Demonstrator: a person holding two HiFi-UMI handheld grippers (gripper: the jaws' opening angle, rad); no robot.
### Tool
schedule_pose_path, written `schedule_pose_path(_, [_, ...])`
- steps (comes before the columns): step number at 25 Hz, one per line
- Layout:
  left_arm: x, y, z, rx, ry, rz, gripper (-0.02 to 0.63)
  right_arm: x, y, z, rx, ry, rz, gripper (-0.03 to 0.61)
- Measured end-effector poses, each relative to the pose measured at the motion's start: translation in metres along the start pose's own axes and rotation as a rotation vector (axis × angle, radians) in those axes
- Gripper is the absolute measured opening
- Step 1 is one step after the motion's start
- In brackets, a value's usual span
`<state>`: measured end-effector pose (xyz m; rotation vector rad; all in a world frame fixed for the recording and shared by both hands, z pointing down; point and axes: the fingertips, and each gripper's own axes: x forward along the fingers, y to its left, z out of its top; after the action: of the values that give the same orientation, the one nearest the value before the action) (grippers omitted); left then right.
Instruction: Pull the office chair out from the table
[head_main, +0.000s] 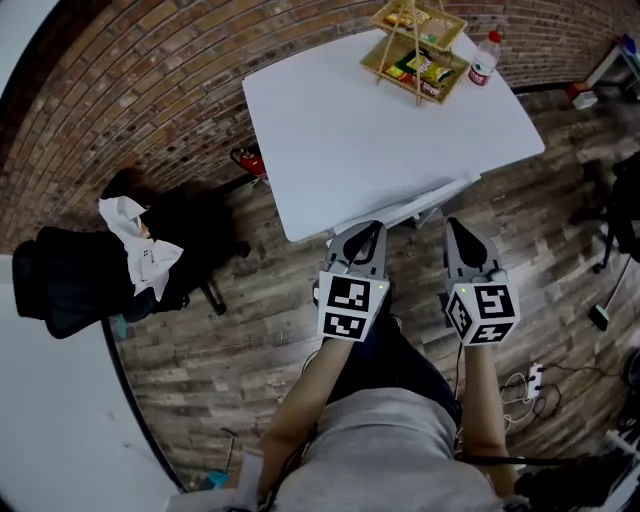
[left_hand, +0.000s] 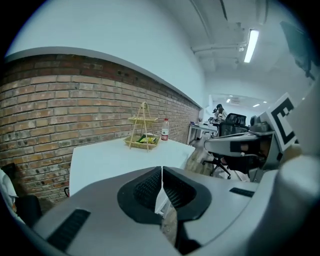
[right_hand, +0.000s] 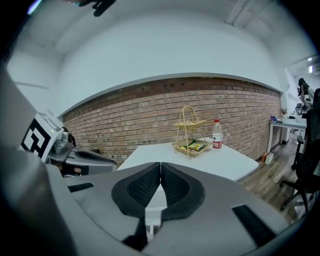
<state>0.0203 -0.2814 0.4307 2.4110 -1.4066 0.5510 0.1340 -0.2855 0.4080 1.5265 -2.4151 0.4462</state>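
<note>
A white table (head_main: 340, 120) stands against the brick wall. At its near edge a white part (head_main: 425, 203) that looks like a chair's back sticks out from under the top; the rest of it is hidden. My left gripper (head_main: 372, 228) and right gripper (head_main: 452, 225) hover side by side just short of that edge, both shut and empty. The left gripper (left_hand: 162, 170) faces the table (left_hand: 115, 157) in its own view. The right gripper (right_hand: 160, 165) looks over the table (right_hand: 220, 160) toward the wall.
A tiered bamboo basket (head_main: 415, 45) with snacks and a bottle (head_main: 484, 60) stand at the table's far end. A black office chair (head_main: 90, 270) draped with white cloth sits to the left, another black chair (head_main: 625, 205) to the right. A red extinguisher (head_main: 252, 160) and floor cables (head_main: 525, 385) lie nearby.
</note>
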Motion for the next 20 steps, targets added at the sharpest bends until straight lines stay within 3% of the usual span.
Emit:
schedule_pose_path(8, [0.040,0.005,0.004,0.033,0.096,-0.112,0.015,0.057,-0.001,0.013,-0.079,0.051,0.120,0.015])
schedule_pose_path(12, [0.054,0.005,-0.004,0.058,0.165,-0.184,0.017,0.075,0.008,0.011,-0.184,0.109,0.194,0.015])
schedule_pose_path(20, [0.069,0.003,-0.009,0.153,0.225,-0.274,0.033,0.092,0.020,-0.005,-0.366,0.269,0.314,0.017])
